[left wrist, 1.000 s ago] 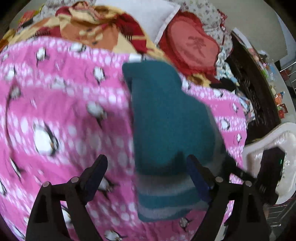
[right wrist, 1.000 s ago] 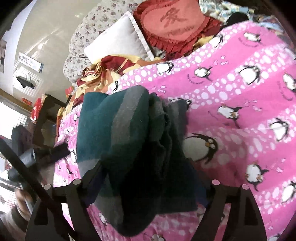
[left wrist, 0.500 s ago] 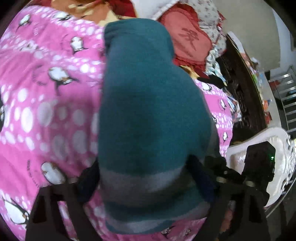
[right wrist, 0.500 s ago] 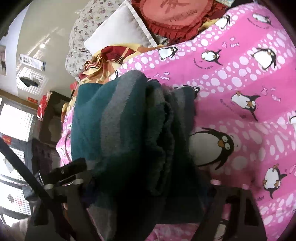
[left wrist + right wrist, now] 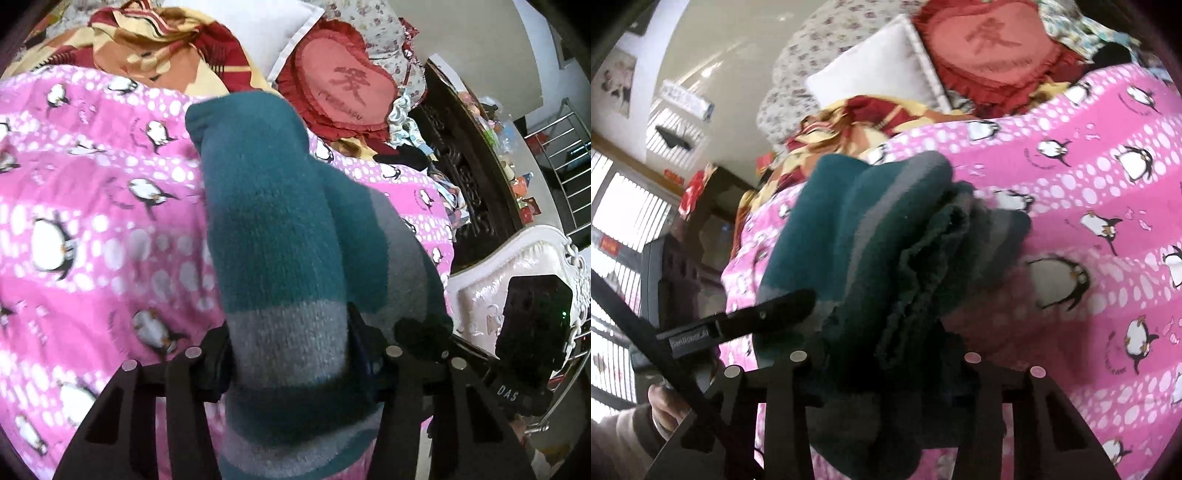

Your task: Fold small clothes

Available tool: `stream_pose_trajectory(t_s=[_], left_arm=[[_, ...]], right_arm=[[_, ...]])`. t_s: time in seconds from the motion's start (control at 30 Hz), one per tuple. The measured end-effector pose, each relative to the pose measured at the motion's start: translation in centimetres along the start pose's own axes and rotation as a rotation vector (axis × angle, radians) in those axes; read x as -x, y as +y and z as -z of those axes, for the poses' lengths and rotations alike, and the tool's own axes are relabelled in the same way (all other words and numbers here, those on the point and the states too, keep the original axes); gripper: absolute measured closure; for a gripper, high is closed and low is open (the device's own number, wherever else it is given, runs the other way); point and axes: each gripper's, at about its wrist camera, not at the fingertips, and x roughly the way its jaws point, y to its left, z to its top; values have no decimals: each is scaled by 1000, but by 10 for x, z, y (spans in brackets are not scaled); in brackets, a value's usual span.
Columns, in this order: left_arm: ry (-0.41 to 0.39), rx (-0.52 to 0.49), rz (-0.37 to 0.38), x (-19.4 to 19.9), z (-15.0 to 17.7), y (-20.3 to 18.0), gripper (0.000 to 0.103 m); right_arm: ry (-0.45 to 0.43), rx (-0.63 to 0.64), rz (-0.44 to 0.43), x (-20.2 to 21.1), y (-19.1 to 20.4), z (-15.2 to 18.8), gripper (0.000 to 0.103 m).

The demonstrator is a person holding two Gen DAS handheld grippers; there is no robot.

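A folded teal knit garment with grey stripes (image 5: 273, 236) lies on a pink penguin-print blanket (image 5: 92, 229). My left gripper (image 5: 291, 350) is shut on its near striped end. In the right wrist view the same garment (image 5: 886, 229) shows as a thick folded bundle, and my right gripper (image 5: 886, 354) is shut on its near edge. The left gripper's finger (image 5: 757, 317) presses the bundle's left side there. The right gripper (image 5: 424, 332) shows at the garment's right side in the left wrist view.
A red heart cushion (image 5: 347, 88), a white pillow (image 5: 266, 29) and a red-yellow patterned blanket (image 5: 155, 48) lie beyond the garment. A dark carved headboard (image 5: 472, 177) and a white padded chair (image 5: 517, 266) stand to the right.
Both grippers have closed onto the garment's near end. The left view has pulled back a little, showing more of the blanket and pillows.
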Motion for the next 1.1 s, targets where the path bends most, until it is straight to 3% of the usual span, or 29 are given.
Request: stream_pose_trajectory(t_s=[0.2,0.33,0.53,0.6,0.7,0.77,0.9,0.97,1.1], left_arm=[[12,-8,-21,42,44,9,51],[53,-14,-49,56,90,19,51],[195,22,-148,18,157,61,50],[181,14,-168,11,168,71,47],[159,50,-154,18,166,74,40],[151,54,-173,29,161,75,40],[105,15,-244,55,151,68,40],[70,5,-291,69,145,63,35],[73,-26,-342,65,146,56,34]], right_arm=[[68,41,-62,9,32,38,58],[151,32,-85,6,39,77,58],[364,-47,-63,-45,19,150,58],[390,-30,-19,-59,13,166,55],[392,-82,-16,-55,6,160,44],[394,-96,4,-47,4,151,43],[316,17,69,-17,23,132,43],[271,58,91,-5,35,123,47],[217,131,81,-5,58,104,61]])
